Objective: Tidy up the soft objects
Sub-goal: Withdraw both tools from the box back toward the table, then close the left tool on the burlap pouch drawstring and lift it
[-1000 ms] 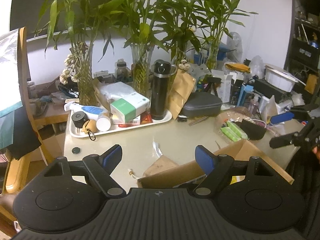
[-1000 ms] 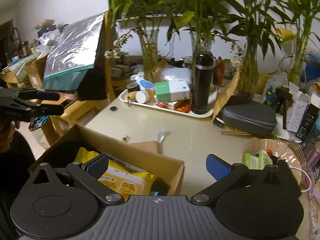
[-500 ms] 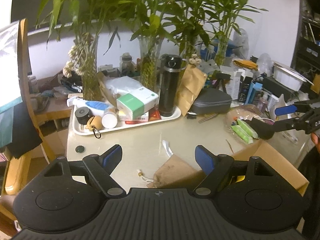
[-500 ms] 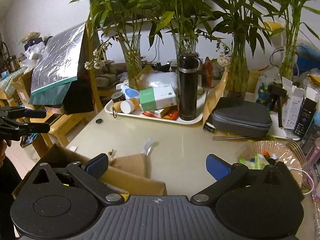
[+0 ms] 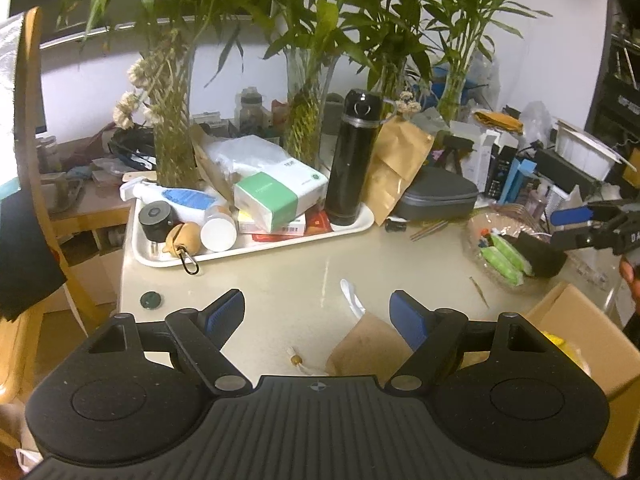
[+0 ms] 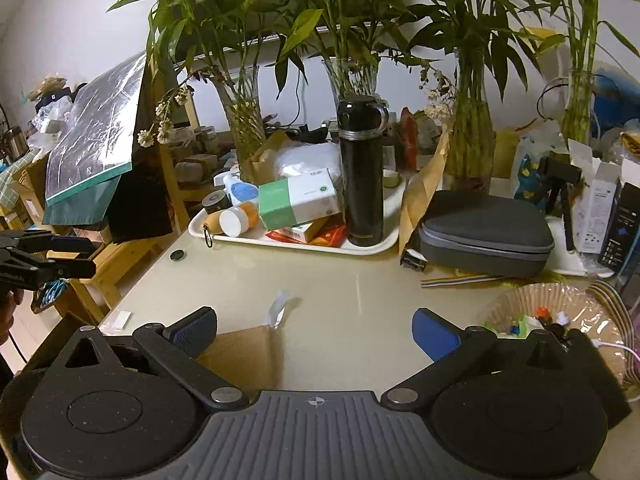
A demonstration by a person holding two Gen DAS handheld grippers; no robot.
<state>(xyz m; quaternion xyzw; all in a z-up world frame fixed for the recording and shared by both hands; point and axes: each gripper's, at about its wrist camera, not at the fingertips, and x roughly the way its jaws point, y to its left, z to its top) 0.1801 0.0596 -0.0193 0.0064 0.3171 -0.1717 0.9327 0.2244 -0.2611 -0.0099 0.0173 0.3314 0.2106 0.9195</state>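
Observation:
My left gripper (image 5: 318, 316) is open and empty above the near edge of the beige table (image 5: 280, 280). My right gripper (image 6: 316, 330) is open and empty too. A cardboard box (image 5: 576, 332) with a yellow soft pack (image 5: 560, 342) inside stands at the near right of the left wrist view; its brown flap (image 6: 244, 356) lies just under my right gripper's left finger. A green and white tissue pack (image 5: 276, 194) lies on the white tray (image 5: 256, 246), also in the right wrist view (image 6: 298, 198). The right gripper shows at the far right of the left wrist view (image 5: 580, 226).
The tray also holds a black flask (image 5: 352, 164), bottles and small boxes. Glass vases of bamboo (image 6: 468, 140) line the back. A grey zip case (image 6: 486, 232) and a woven basket (image 6: 560, 312) sit to the right. A wooden chair (image 5: 36, 200) stands to the left.
Both grippers have moved forward over the table, so the cardboard box has slid down and out toward the frame edges. Both stay open.

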